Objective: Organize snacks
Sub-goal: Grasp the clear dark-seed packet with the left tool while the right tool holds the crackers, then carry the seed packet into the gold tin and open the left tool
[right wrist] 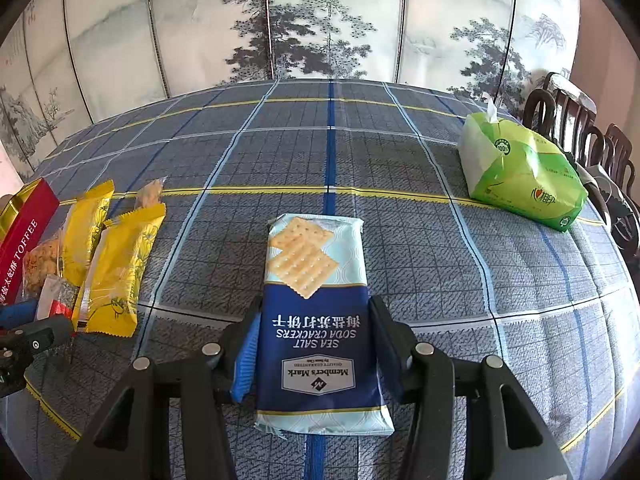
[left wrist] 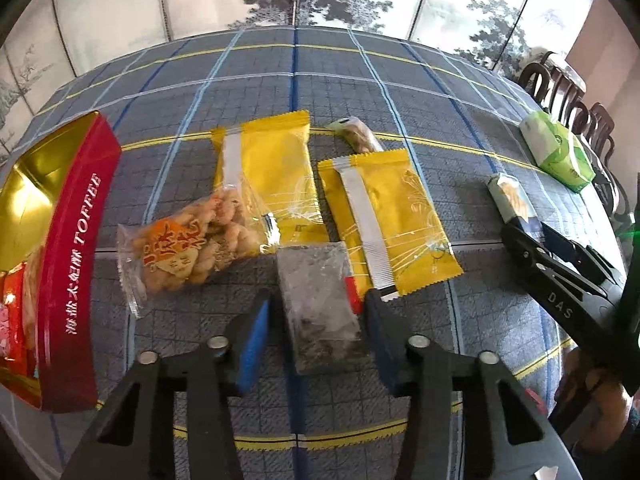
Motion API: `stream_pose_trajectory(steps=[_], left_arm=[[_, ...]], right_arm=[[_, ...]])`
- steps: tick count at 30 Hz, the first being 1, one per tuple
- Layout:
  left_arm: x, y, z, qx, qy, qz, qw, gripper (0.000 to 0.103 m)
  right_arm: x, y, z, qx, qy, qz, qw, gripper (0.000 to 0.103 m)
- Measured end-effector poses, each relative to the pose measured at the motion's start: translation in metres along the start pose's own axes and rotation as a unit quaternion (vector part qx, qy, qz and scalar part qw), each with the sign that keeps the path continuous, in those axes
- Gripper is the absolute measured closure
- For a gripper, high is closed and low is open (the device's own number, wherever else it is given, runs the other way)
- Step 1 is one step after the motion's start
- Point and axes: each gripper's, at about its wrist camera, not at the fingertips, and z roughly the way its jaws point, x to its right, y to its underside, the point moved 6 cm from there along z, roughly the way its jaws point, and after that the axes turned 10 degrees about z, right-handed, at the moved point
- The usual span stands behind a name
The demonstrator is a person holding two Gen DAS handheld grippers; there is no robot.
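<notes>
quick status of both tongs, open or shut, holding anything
left tongs: open, straddling the small clear packet, pads not yet touching it.
right tongs: shut on the soda cracker pack.

Snack table: colours and patterns

Tablecloth grey-blue with fine grid weave, crossed by pale blue, royal blue and yellow plaid lines. Toffee box red outside with white lettering, gold inside. Two wrappers yellow, silver back seam, thin line-drawn flowers. Twist-snack bag clear, orange-and-white label over golden-brown pieces. Small packet clear with dark speckled contents, red edge. Cracker pack navy below, pale blue wave pattern above, pale yellow crackers printed, white text. Tissue pack lime green and white. Folding screen pale grey-white, inked pines. Gripper pads bright blue, frames black.
</notes>
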Motion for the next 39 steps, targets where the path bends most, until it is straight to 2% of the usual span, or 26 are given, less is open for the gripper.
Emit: stream_pose_trajectory(steps=[4, 8, 26, 34, 39], left_arm=[[0.0, 0.002, -0.002, 0.0, -0.008, 0.009, 0.9999, 0.07], [-0.003, 0.003, 0.002, -0.012, -0.011, 0.015, 0.9998, 0.069], [0.003, 0.011, -0.012, -0.006, -0.018, 0.048, 0.9987, 0.072], [-0.006, 0.013, -0.049, 0.026, -0.014, 0.034, 0.999, 0.072], [-0.033, 0.011, -0.075, 0.051, -0.049, 0.026, 0.9972, 0.072]], right_arm=[[0.0, 0.0, 0.0, 0.0, 0.0, 0.0, 1.0, 0.051], [0.0, 0.0, 0.0, 0.0, 0.0, 0.0, 1.0, 0.051], [-0.001, 0.0, 0.0, 0.0, 0.0, 0.0, 1.0, 0.051], [-0.001, 0.0, 0.0, 0.0, 0.0, 0.0, 1.0, 0.051], [-0.001, 0.0, 0.0, 0.0, 0.0, 0.0, 1.0, 0.051]])
